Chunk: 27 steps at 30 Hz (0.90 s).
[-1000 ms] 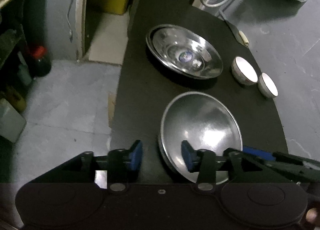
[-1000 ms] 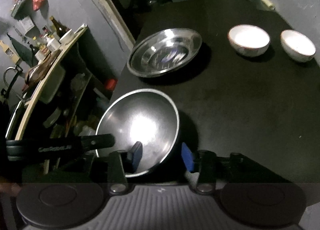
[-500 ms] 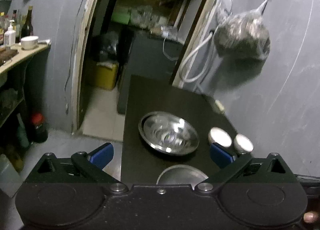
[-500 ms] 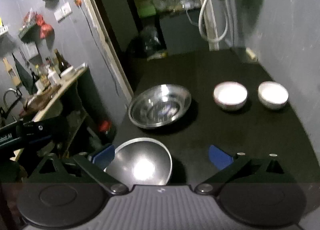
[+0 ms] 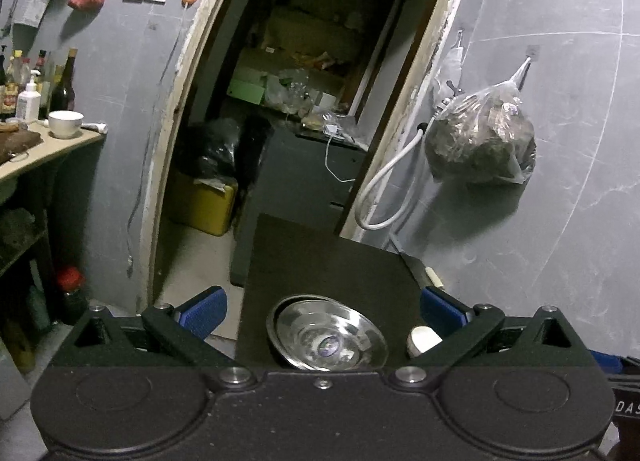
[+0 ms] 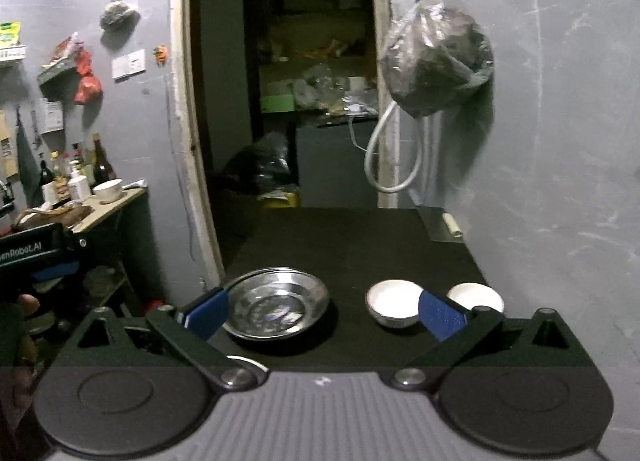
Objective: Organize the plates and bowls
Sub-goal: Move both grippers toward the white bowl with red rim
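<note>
A shiny steel plate (image 5: pixel 327 341) sits on the black table (image 5: pixel 320 261); it also shows in the right wrist view (image 6: pixel 276 303). Two white bowls (image 6: pixel 394 301) (image 6: pixel 476 297) stand side by side to its right; one white bowl (image 5: pixel 423 340) peeks out in the left wrist view. A sliver of a second steel bowl's rim (image 6: pixel 248 361) shows just behind the right gripper's body. My left gripper (image 5: pixel 323 311) is open wide and empty, raised above the table. My right gripper (image 6: pixel 323 313) is open wide and empty too.
A full plastic bag (image 6: pixel 434 65) hangs on the grey wall at the right, with a white hose (image 6: pixel 390 157) below it. An open doorway (image 5: pixel 304 121) lies behind the table. A side shelf (image 6: pixel 108 201) with bottles and a cup stands at the left.
Both grippers opened wide, let go of the near steel bowl and pulled up and back. The near bowl has dropped almost out of both views.
</note>
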Available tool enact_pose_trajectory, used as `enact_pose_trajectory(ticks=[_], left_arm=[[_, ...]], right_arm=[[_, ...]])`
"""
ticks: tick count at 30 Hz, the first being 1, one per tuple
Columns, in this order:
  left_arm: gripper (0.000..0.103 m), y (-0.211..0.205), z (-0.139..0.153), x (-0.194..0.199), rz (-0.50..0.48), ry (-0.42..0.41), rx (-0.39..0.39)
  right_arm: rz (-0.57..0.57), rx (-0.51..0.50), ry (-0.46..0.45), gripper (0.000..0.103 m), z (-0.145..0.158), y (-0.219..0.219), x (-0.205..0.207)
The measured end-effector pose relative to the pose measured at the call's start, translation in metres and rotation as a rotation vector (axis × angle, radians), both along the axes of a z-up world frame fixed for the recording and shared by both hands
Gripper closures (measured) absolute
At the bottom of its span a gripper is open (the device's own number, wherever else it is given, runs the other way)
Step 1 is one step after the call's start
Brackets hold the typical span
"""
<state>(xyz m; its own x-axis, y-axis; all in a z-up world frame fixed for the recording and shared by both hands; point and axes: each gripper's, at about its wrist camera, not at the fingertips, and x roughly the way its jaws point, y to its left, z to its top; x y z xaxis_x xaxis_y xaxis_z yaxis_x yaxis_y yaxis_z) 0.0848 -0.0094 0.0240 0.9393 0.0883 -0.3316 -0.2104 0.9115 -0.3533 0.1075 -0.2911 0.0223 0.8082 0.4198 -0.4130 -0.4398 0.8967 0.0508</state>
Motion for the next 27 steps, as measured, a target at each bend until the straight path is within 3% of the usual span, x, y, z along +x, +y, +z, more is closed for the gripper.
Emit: enact_pose_trajectory(ticks=[6,14,22,27], left_arm=[[0.001,-0.013,0.0,0.026,-0.043,0.023,0.004],[0.001,-0.038,-0.004,0.073,-0.067,0.082,0.044],[0.001,-0.063,0.003,0.116,-0.041,0.145,0.143],[0.001,-0.071,0.008,0.129,-0.019,0.184,0.143]], right_arm=[[-0.054,-0.002,0.024,0.0,-0.002,-0.012,0.023],[-0.057,0.03,0.109,0.0,-0.028,-0.034,0.083],[-0.04,0.073,0.17,0.0,-0.055,-0.056,0.135],[-0.025,0.091,0.23,0.0,-0.069,-0.065,0.157]])
